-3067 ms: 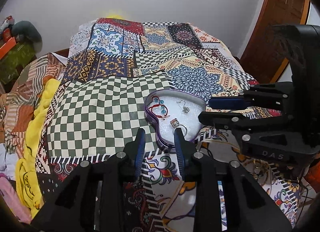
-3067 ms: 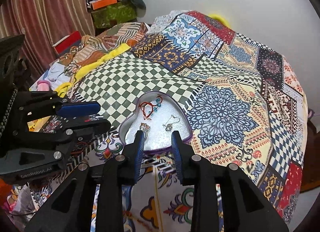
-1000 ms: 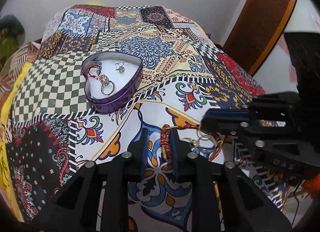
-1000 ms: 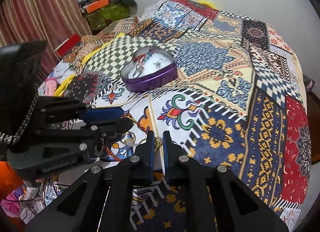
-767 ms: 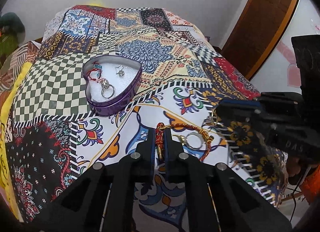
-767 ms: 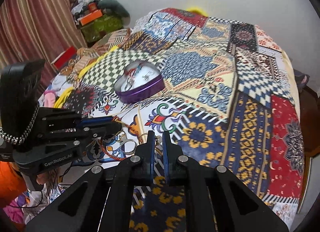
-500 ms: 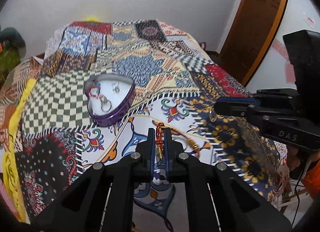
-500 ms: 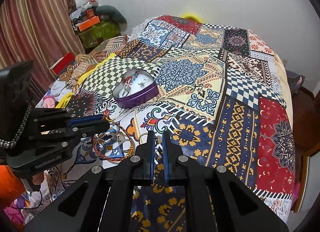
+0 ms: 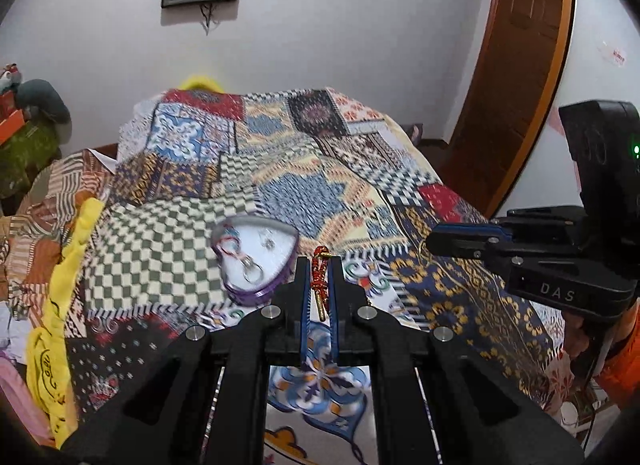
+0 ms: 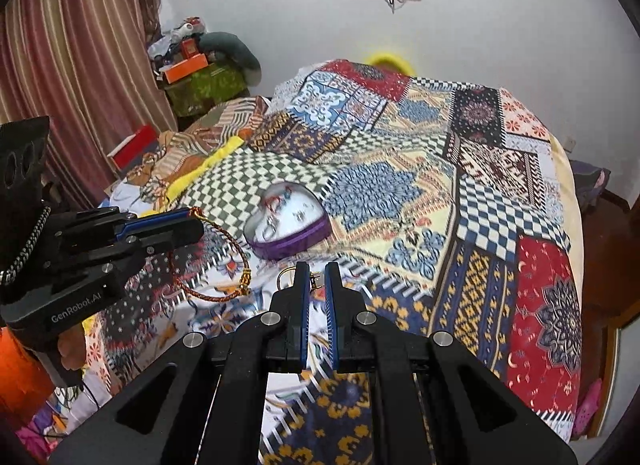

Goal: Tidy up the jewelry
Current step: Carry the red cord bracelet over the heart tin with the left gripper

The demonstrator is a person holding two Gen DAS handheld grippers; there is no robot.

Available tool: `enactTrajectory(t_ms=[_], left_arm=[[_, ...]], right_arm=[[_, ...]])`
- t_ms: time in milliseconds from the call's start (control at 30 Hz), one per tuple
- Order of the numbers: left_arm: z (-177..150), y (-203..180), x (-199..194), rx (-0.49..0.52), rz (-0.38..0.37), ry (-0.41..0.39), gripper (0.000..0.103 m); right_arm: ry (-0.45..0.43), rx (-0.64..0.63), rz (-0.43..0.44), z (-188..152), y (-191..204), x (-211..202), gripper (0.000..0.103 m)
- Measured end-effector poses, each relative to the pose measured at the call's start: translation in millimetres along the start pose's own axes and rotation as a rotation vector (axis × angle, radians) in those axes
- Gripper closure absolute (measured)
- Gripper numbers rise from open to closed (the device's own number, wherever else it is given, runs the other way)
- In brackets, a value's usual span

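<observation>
Underneath, spanning both views: patchwork bedspread point(image 9: 160, 249) point(image 10: 500, 209) in checks, florals and geometric panels.

Next in bulk, left gripper point(image 9: 319, 265) point(image 10: 188, 225), raised above the spread. Jaws drawn nearly together, clamping a red-and-gold braided bracelet point(image 9: 320, 285) point(image 10: 236, 265). Seen from its own camera as a knotted end poking out past the fingertips; seen from the right wrist as a loop dangling off the tips, clear of the cloth, gold clasp at the low side.

Right gripper point(image 10: 316, 271) point(image 9: 434, 241) likewise aloft, just right of the left one. Jaws narrow, pinching a small gold hoop point(image 10: 285, 275), with part of it showing between the blue pads point(image 10: 305, 305) and the ring itself sticking out to the left of them.

Beyond both sets of fingertips, resting on the green-checked patch: purple heart-shaped tin point(image 9: 256, 297) point(image 10: 292, 247), lid off, white lining. Inside: a red cord bracelet point(image 9: 228, 249), silver rings point(image 9: 252, 271) and one small silver earring point(image 9: 267, 241). Somewhat blurred in both views, so finer detail impossible to tell.
</observation>
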State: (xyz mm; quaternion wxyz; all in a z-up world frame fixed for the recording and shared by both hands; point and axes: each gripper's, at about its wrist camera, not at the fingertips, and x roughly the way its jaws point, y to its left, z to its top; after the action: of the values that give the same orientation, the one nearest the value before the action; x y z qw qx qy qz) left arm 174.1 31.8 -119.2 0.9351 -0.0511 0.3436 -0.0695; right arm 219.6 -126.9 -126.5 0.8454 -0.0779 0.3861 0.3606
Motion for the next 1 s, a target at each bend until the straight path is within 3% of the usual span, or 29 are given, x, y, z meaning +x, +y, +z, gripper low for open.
enactTrajectory(t_ms=[400,733,1000], left_arm=[[18,35,5,-0.014,0.041,-0.034,0.097],[29,60,32,-0.042,0.048,-0.04,0.097],[31,76,65,-0.063,0.04,0.0,0.097]], right_arm=[[-0.011,-0.007,0.036,23,7,29,0.096],[-0.001,0.001,0.047,40,4,60,0.096],[0.034,-0.007,0.051,47,2,87,0.096]])
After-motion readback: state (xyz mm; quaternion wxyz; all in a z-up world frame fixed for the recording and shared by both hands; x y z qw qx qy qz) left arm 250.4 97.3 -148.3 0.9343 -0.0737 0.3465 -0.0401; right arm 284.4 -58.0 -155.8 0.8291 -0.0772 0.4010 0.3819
